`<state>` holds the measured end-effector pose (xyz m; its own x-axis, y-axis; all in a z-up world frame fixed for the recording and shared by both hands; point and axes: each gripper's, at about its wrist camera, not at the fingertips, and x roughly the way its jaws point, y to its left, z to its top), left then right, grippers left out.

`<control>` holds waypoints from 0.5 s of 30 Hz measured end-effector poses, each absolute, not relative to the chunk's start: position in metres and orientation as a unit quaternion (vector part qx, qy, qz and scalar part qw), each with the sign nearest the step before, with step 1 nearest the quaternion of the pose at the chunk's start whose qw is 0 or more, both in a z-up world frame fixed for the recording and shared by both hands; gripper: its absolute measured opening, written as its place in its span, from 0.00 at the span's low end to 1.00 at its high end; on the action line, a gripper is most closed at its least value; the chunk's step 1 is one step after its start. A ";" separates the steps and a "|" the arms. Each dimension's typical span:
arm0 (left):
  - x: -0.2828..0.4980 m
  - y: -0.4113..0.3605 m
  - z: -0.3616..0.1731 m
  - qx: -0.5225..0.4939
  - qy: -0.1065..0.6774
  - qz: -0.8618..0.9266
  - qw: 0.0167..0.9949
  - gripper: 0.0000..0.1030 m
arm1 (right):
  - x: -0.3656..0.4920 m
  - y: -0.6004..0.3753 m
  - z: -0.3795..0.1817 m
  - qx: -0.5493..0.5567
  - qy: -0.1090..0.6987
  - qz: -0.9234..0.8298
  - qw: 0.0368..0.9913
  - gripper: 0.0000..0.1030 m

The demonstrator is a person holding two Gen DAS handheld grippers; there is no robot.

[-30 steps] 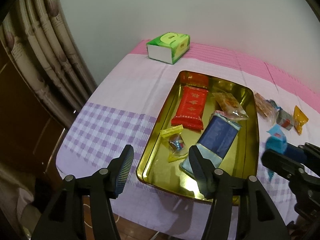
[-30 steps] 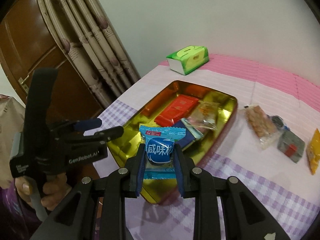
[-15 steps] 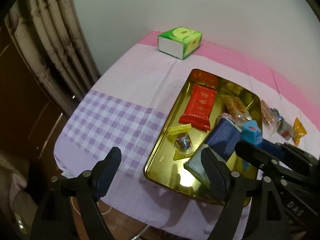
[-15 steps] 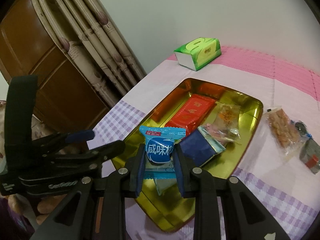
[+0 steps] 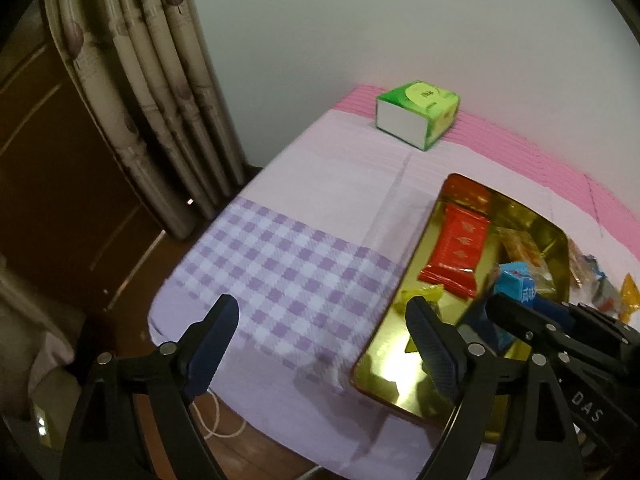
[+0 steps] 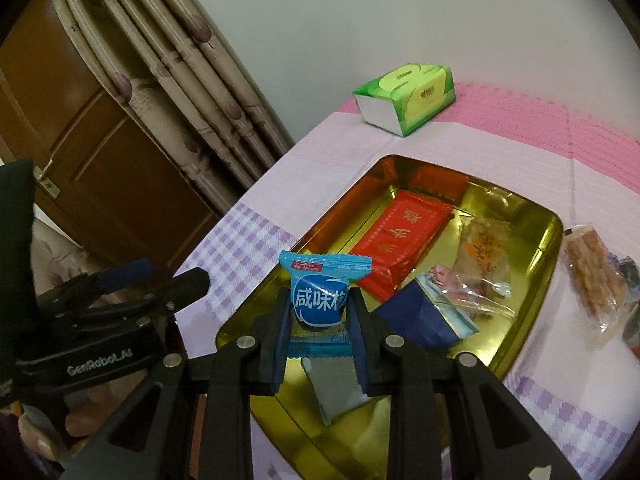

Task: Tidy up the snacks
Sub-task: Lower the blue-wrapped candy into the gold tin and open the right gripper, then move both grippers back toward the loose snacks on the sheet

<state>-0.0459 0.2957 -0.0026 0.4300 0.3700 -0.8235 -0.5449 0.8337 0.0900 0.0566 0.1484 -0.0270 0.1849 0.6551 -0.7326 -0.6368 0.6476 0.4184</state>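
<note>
While the right tongs point(image 6: 319, 312) pinch the small light-blue candy packet with white lettering point(image 6: 322, 294) by its middle, the packet hangs above the near end of the shallow gold metal tray point(image 6: 554, 232), not yet resting in it. The left tongs point(image 5: 320, 344) are wide with nothing between them; their jaws have just been opening, and they hover over the purple-checked part of the counter point(image 5: 288, 264), beside the tray's left wall.

The step in hand looks like setting this packet down among the snacks already in the tray: the flat red foil packet point(image 6: 396, 240), the dark-blue pouch point(image 6: 416, 318) and the clear crinkly packet point(image 6: 484, 256). To do it well, I would lower the packet to the bare gold floor near the front corner, clear of the blue pouch, and release only once it is close to the floor, so the light wrapper does not bounce or slide off. The left tongs should stay outside the rim. Loose snacks lie on the counter past the tray's right wall, the peanut-brittle bag point(image 6: 596, 268) among them; those seem to be left for later.
</note>
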 end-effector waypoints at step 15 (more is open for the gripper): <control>-0.046 0.293 0.000 -0.074 0.433 0.280 0.853 0.83 | 0.060 0.159 -0.034 0.030 0.486 0.414 0.769 0.27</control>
<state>-0.0457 0.2932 -0.0002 0.4674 0.4145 -0.7809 -0.5422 0.8320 0.1172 0.0603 0.1592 -0.0343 0.1837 0.6659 -0.7231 -0.6084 0.6548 0.4485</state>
